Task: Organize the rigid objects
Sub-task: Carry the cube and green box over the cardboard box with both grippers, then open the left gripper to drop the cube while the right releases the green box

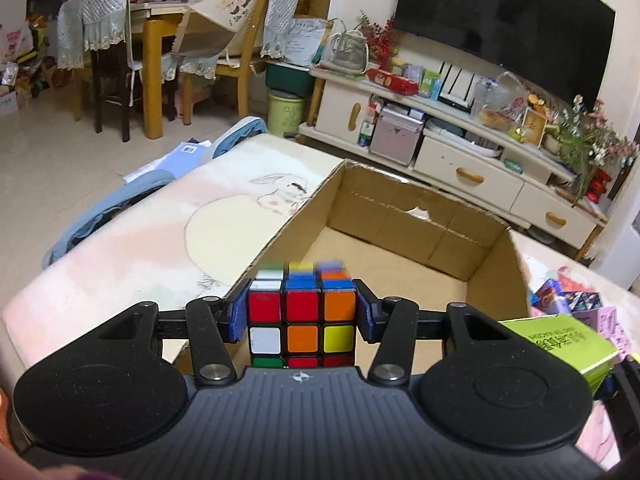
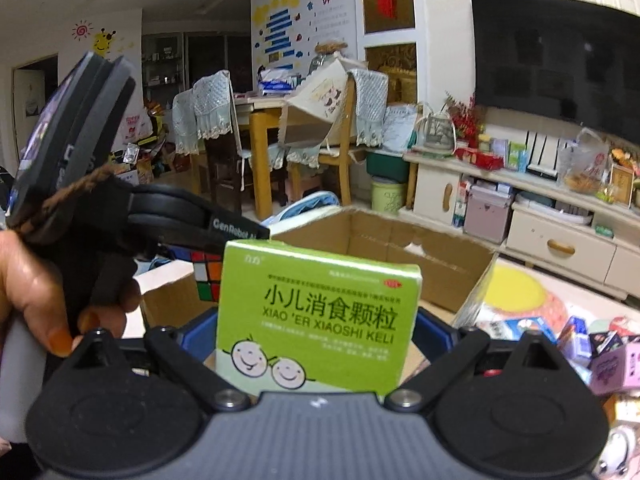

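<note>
i am holding a puzzle cube (image 1: 301, 316) in my left gripper (image 1: 301, 312) and a green medicine box (image 2: 318, 316) in my right gripper (image 2: 316, 344), both clamped, at the near edge of the empty cardboard box (image 1: 404, 216), with more small boxes (image 2: 592, 344) waiting at right.

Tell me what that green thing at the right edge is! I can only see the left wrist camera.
Observer: It's a green box, and the right gripper is holding it up by its sides.
Operator: Is there a picture on it?
Observer: Yes, two smiling cartoon faces in the lower left corner of its front.
Operator: Can you see my cube from that camera?
Observer: Only a corner of the cube, peeking out just left of the green box.
</note>
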Demonstrator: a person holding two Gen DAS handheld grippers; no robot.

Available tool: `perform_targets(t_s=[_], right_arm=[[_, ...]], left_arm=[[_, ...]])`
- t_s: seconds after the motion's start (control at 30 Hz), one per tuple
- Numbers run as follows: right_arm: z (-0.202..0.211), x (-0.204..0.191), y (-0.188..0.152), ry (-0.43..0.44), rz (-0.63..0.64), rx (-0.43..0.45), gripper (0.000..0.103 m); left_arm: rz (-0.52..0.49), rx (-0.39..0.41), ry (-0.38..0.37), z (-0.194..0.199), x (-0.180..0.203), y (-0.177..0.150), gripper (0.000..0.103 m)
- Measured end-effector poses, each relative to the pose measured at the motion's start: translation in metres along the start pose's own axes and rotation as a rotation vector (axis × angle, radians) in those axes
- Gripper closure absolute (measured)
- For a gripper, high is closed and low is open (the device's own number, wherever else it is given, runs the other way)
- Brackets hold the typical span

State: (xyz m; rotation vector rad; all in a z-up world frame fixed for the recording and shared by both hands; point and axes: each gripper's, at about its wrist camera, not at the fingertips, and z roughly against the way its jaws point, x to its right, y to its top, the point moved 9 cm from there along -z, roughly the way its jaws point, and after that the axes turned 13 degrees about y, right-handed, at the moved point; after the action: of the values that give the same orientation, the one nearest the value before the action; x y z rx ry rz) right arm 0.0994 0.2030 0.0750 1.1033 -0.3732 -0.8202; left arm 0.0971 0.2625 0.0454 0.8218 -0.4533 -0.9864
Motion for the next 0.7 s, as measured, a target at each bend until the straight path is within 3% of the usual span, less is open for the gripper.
perform_targets(t_s=[0.17, 0.23, 0.43, 0.7], right_arm=[[-0.002, -0.002, -0.002, -0.017, 0.024, -0.015, 0.004], [0.0, -0.005, -0.003, -0.022, 0.026, -0.011, 0.002], [0.009, -0.007, -0.004, -0.028, 0.024, 0.005, 0.001], [0.015, -0.009, -0.01, 0.003, -0.01, 0.011, 0.001]], left_arm=[[0.0, 0.002, 0.034, 0.006, -0.001, -0.003, 0.037], [-0.002, 0.022, 0.058, 0.009, -0.004, -0.001, 0.025], [0.031, 0.049, 0.058, 0.013, -0.011, 0.004, 0.007], [0.042, 0.102, 0.055, 0.015, -0.016, 0.013, 0.0]])
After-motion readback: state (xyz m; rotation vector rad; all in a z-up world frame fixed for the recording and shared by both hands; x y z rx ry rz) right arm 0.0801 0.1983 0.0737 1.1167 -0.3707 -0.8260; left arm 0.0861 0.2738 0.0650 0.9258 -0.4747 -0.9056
